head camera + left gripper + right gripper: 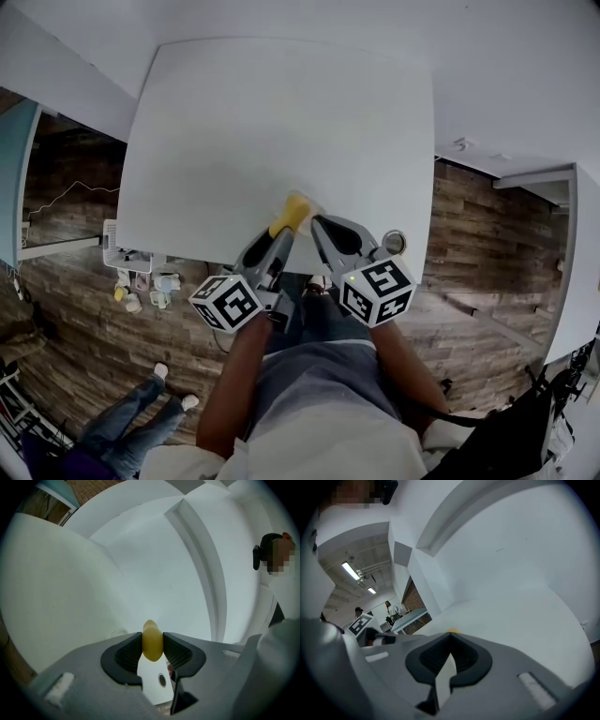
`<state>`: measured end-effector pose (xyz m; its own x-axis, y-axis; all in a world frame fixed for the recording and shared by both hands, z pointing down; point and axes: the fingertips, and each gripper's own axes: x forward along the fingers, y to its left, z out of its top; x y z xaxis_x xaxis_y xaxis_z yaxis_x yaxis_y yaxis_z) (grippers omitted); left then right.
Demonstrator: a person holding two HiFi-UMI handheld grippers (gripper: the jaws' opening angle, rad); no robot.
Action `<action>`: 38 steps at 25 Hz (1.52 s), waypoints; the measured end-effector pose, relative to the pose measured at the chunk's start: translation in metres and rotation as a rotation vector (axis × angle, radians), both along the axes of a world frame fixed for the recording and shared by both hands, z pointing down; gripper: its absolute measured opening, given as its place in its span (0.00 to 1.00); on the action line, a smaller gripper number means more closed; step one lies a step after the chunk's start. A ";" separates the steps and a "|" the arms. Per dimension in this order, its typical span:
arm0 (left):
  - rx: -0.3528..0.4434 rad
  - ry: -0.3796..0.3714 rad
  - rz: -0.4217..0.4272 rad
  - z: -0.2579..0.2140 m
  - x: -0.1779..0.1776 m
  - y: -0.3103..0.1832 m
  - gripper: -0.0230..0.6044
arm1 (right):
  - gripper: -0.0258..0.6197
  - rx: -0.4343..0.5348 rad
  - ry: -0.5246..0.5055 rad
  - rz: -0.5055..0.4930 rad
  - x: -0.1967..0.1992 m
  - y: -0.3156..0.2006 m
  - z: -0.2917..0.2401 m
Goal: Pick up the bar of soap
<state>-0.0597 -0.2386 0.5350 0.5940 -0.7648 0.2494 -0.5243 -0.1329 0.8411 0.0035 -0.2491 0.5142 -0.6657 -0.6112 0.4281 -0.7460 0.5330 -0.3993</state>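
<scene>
Nearest the lens, the ribbed dark pads of the left tongs press on both flat sides of the bar of soap, a smooth yellow oval standing on edge with its rounded top poking above them. The right tongs are closed on nothing, their jaws meeting. In the head view the soap sits at the tip of the left tongs, over the near edge of the white counter, with the right tongs just beside it. Whether the bar has cleared the surface I cannot tell.

The soap looks light, stiff and slick, and its curved faces would likely let it squirt out under a hard squeeze. The hold across the broad faces near the middle seems the sound one.

No brand or stamp can be read on the bar. The marker cubes carry only black-and-white squares, no words.
</scene>
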 end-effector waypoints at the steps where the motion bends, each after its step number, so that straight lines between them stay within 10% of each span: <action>1: 0.012 -0.008 -0.005 -0.005 -0.001 -0.001 0.26 | 0.04 0.015 0.004 -0.002 -0.001 -0.001 -0.005; 38: 0.445 -0.416 -0.079 -0.158 0.003 0.003 0.26 | 0.04 0.353 0.079 0.060 0.016 0.015 -0.138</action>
<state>-0.0571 -0.2355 0.3774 0.4532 -0.8864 0.0945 -0.8191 -0.3722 0.4365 0.0194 -0.2341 0.3762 -0.5978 -0.7671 0.2327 -0.8011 0.5823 -0.1383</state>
